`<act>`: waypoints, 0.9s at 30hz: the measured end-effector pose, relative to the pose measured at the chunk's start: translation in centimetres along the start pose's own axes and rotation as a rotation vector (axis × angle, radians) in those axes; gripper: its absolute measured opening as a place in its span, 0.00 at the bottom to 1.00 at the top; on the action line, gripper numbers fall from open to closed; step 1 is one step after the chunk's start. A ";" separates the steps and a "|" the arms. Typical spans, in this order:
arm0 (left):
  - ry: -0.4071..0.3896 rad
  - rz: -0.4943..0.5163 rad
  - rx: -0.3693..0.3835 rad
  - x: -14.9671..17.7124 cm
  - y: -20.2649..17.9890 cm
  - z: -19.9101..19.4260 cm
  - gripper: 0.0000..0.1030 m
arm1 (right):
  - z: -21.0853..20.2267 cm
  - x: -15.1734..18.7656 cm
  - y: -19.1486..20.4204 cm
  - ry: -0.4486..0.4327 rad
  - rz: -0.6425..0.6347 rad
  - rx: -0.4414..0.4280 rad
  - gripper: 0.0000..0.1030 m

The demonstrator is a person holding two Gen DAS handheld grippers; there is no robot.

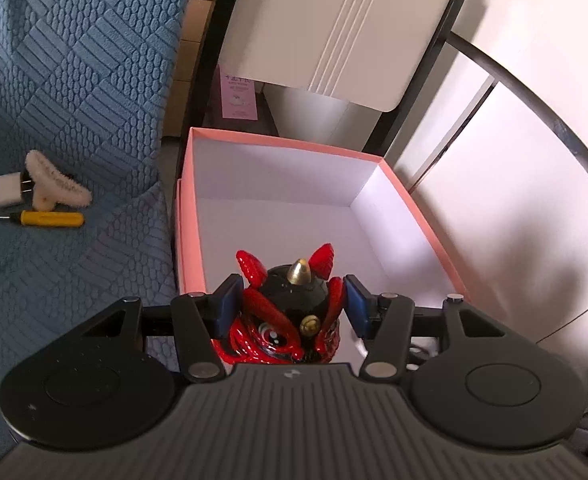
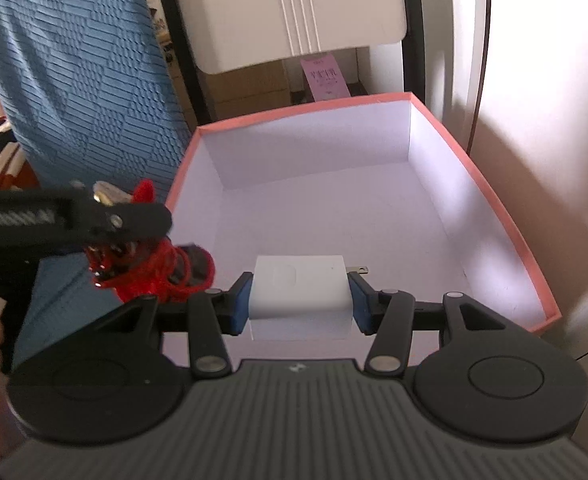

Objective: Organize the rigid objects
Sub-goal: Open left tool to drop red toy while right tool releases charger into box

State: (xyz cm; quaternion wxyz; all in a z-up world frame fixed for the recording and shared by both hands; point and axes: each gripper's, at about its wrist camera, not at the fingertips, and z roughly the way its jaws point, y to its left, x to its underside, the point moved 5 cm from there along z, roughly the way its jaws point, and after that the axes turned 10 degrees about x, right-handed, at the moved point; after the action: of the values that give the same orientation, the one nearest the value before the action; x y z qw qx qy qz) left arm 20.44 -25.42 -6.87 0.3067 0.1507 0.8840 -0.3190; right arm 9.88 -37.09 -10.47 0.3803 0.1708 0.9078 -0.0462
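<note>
The left gripper [image 1: 289, 306] has its jaws pinching a red and black figurine [image 1: 289, 312], one blue pad on each flank of the round head, just below the red ears and the gold horn. The right gripper [image 2: 300, 300] has its jaws pinching a white plug adapter [image 2: 300, 298] across its two flat sides, with the metal prongs sticking out to the right past the pad.

The figurine looks glossy and hard, probably painted ceramic or resin, so I judge it slippery and chip-prone. The thin ears and horn are the weak spots; the broad sides of the head, where the pads sit, are the sensible hold. The adapter is a light, stiff plastic block with flat parallel faces, an easy grip so long as the prongs stay free.

Both things hang over the near end of an open pink box [image 2: 494, 216] with a white inside. The figurine is just above its near left rim; how high above the floor is hard to tell through the fisheye. The box floor shows nothing lying on it.

On the blue cover [image 1: 73, 80] to the left lie another white plug [image 1: 7, 190], a fuzzy hair clip [image 1: 57, 184] and a yellow-handled tool [image 1: 51, 219], well apart from the box.
</note>
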 end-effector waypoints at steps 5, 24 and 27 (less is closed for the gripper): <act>0.021 0.005 0.024 -0.3 0.0 1.4 0.59 | 1.6 -0.2 -0.6 0.023 0.022 0.024 0.51; 0.016 -0.078 0.006 0.3 1.4 1.2 0.70 | 2.0 -0.2 -1.4 0.062 0.051 0.018 0.54; -0.008 -0.072 0.003 0.4 1.2 -0.1 0.70 | 1.0 -0.2 -1.0 0.050 0.039 0.017 0.54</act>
State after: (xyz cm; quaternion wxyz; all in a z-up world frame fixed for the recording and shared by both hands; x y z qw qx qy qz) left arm 20.61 -24.46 -7.65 0.2986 0.1180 0.8871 -0.3316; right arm 10.32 -38.32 -11.10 0.3571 0.1930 0.9129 -0.0421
